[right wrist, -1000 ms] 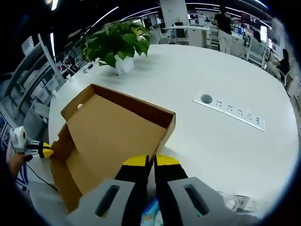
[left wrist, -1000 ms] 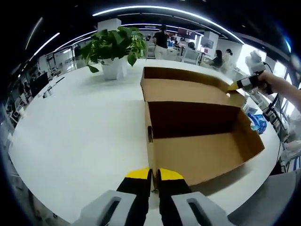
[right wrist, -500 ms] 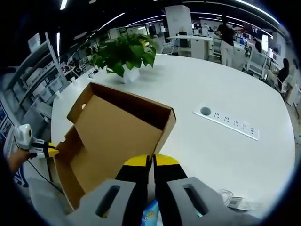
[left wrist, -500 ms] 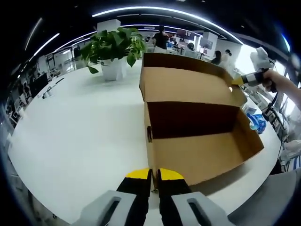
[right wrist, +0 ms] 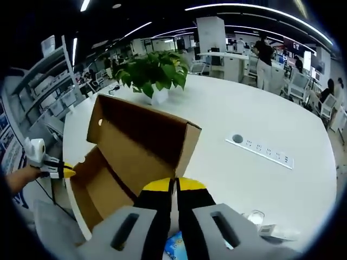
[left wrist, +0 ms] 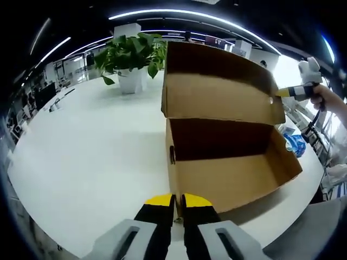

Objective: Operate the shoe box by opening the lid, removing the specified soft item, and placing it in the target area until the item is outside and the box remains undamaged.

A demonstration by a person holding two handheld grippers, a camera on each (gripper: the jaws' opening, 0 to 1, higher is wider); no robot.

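Clearly the shoe box (left wrist: 227,162) sits at centre right of the left gripper view on the white worktop (left wrist: 87,151), its lid (left wrist: 217,86) standing nearly upright above the back wall. The left gripper (left wrist: 177,201), at the bottom centre, has its yellow-tipped jaws nearly together on the box's near corner edge, probably pinning the box so it does not slide while the lid swings. In the right gripper view the right gripper (right wrist: 174,187) sits at the bottom centre, jaws narrow against the lid's side edge; whether they pinch the cardboard I cannot tell. The box interior that shows looks bare. A blue soft packet (left wrist: 296,144) lies at the right, just outside the box's end, possibly the item. A potted plant (left wrist: 132,57) stands upper left.
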